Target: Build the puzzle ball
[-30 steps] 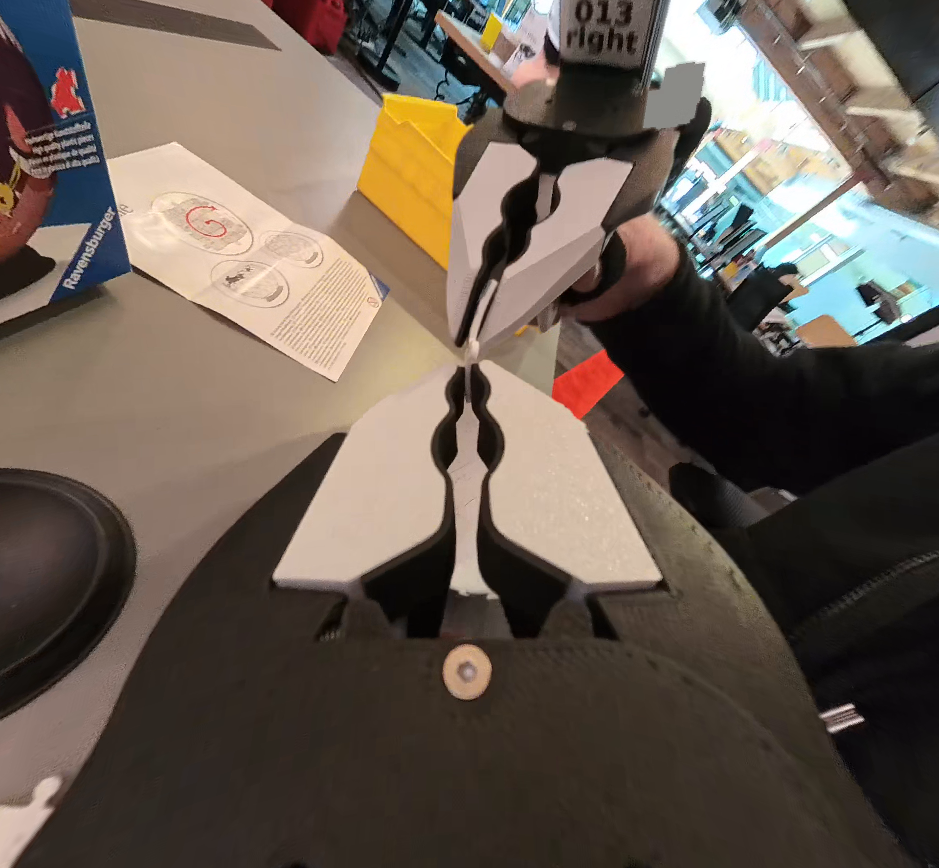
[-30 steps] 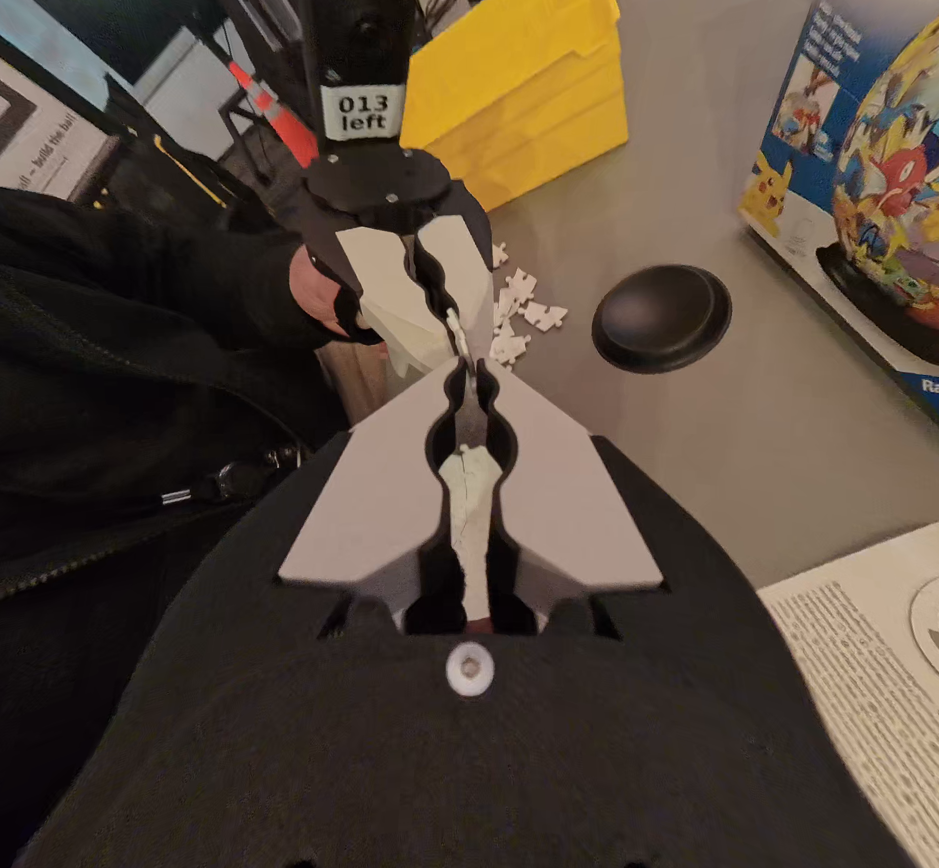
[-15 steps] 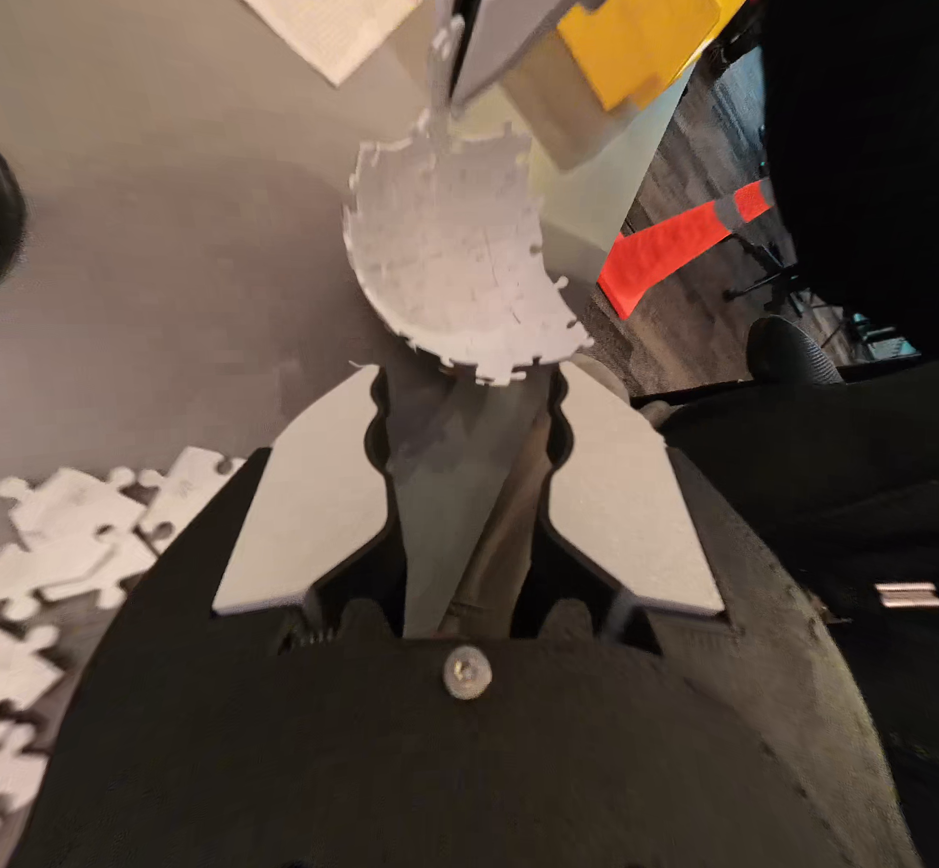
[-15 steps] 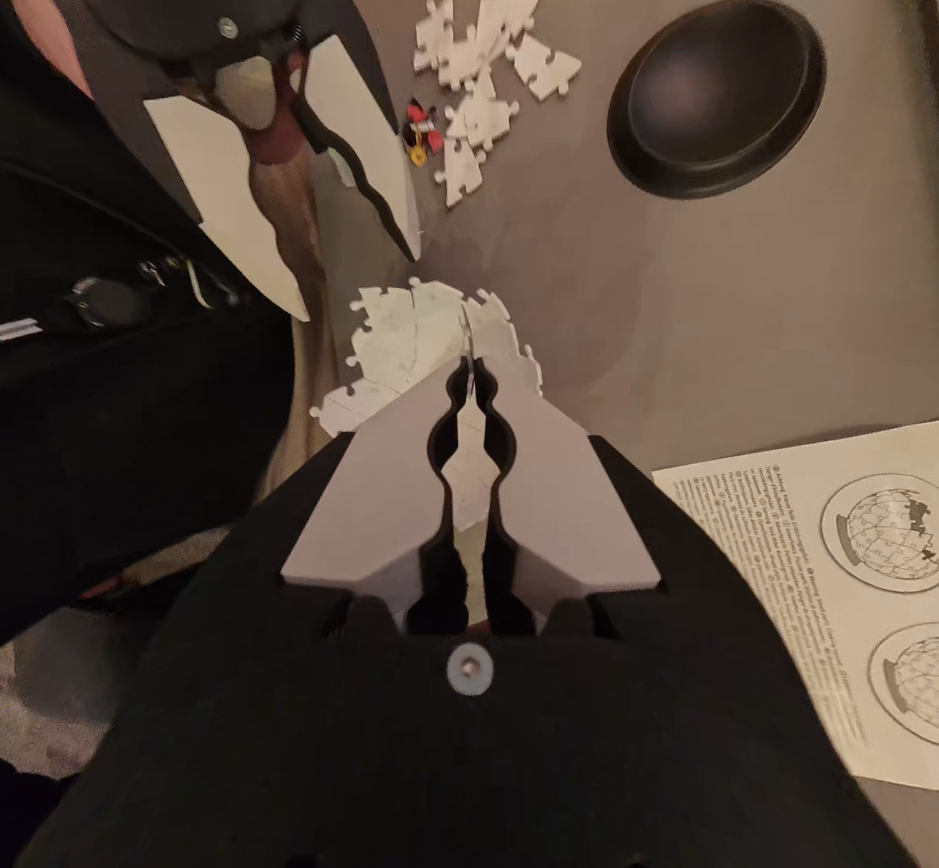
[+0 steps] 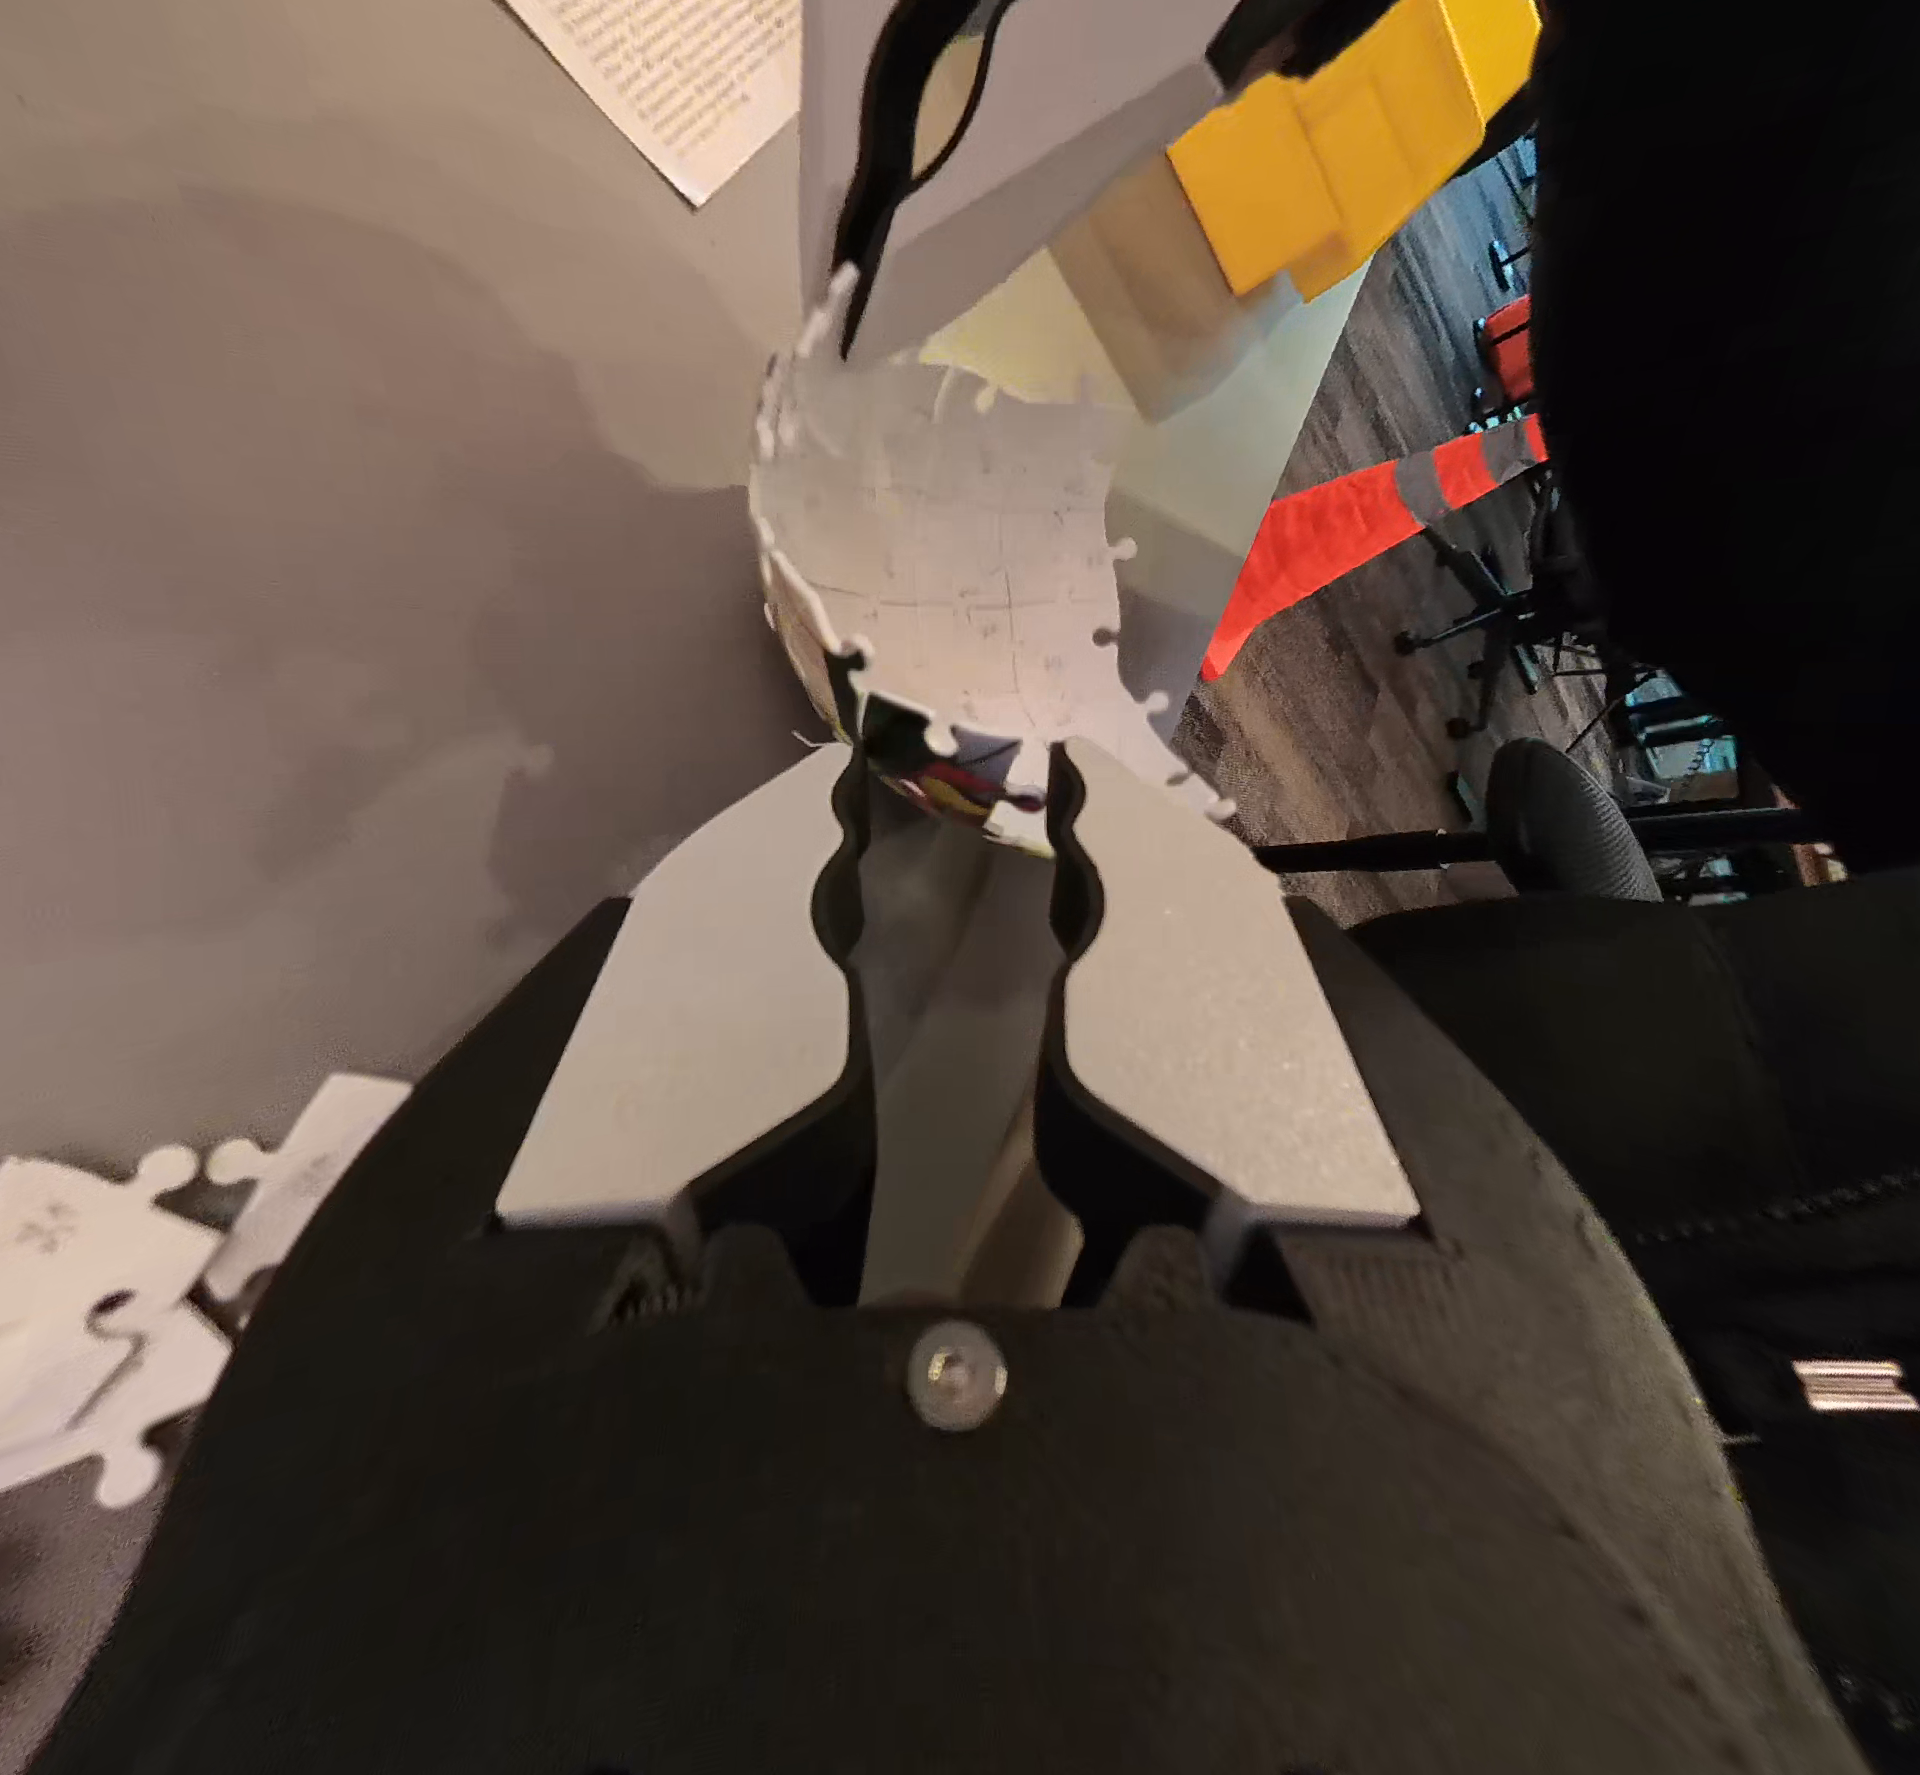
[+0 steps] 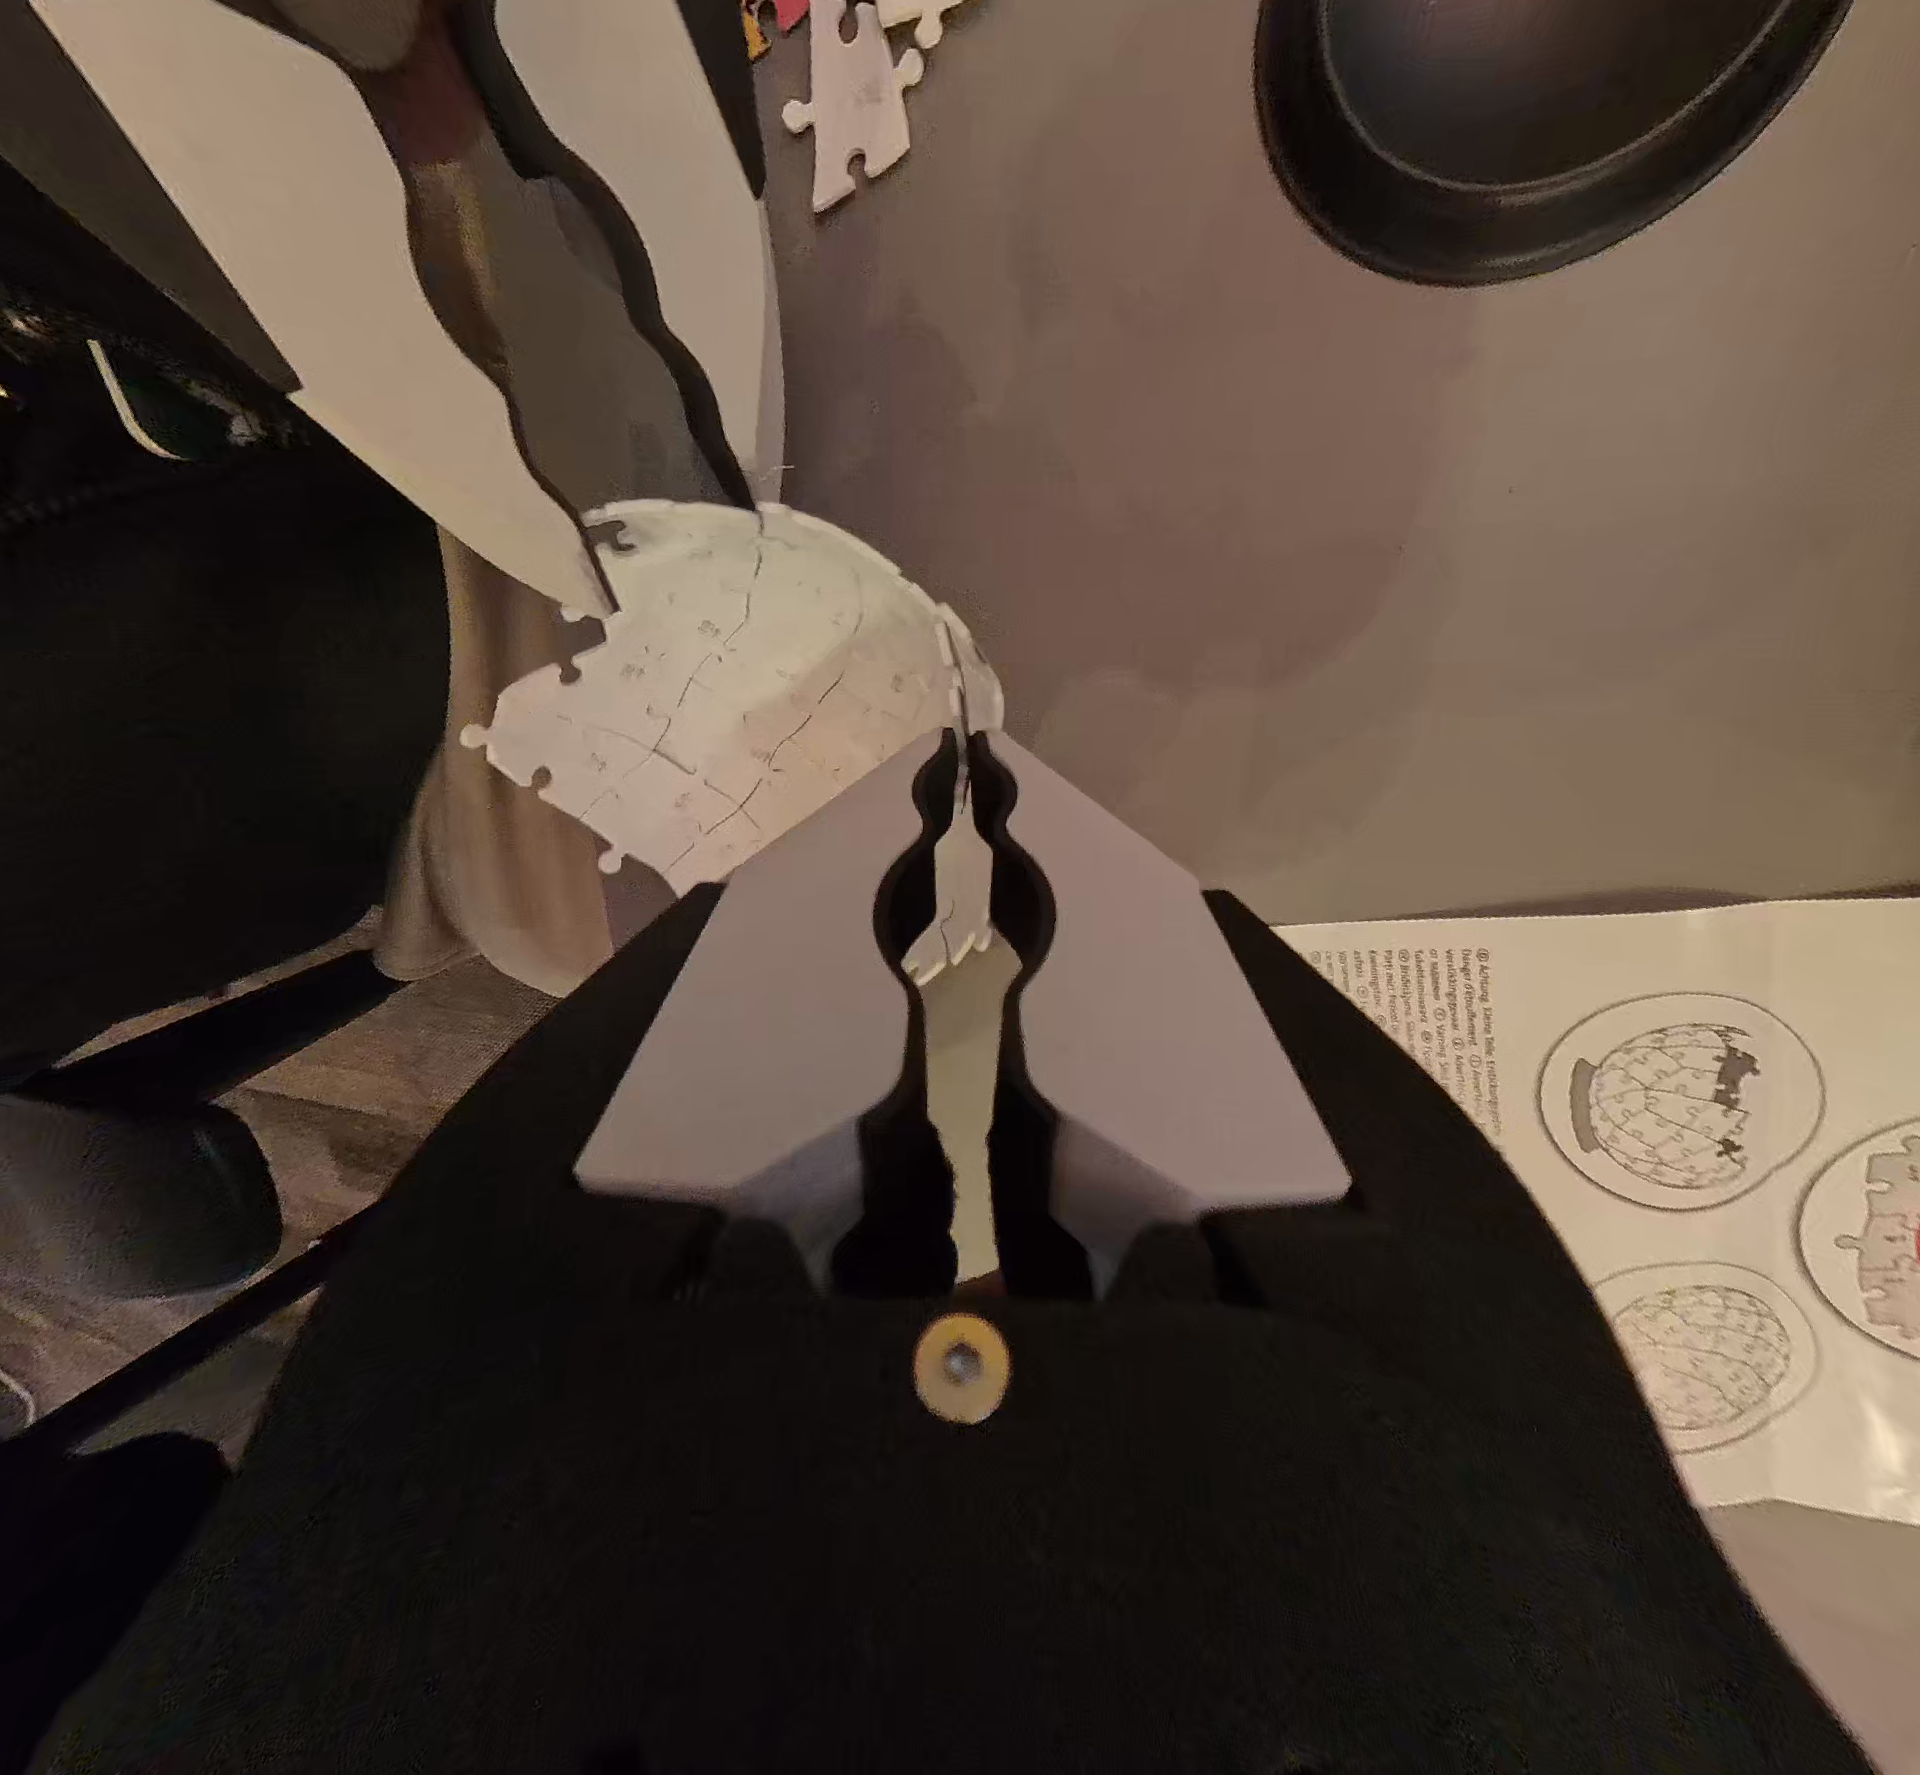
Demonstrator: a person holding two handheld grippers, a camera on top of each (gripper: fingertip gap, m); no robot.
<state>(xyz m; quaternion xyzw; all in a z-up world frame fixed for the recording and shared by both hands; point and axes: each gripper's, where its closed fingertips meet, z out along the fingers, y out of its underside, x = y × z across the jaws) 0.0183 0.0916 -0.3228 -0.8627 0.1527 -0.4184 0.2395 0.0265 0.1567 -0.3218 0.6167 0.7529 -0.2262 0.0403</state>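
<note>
A partly built puzzle ball shell, white on its inner face and coloured outside, hangs above the grey table. My right gripper is shut on the rim of the shell; in the left wrist view it comes down from the top. My left gripper is open, its tips on either side of the shell's near edge. In the right wrist view it reaches in from the upper left, its fingertips at the shell's far rim.
Loose white puzzle pieces lie on the table, also at lower left in the left wrist view. A black round stand sits beyond them. An instruction sheet lies at right. A yellow bin stands near the table edge. Left tips to right tips: about 7 cm.
My left gripper has let go of the shell and opened. Both grippers have tilted down toward the table. The left has since come back close to the shell's edge.
</note>
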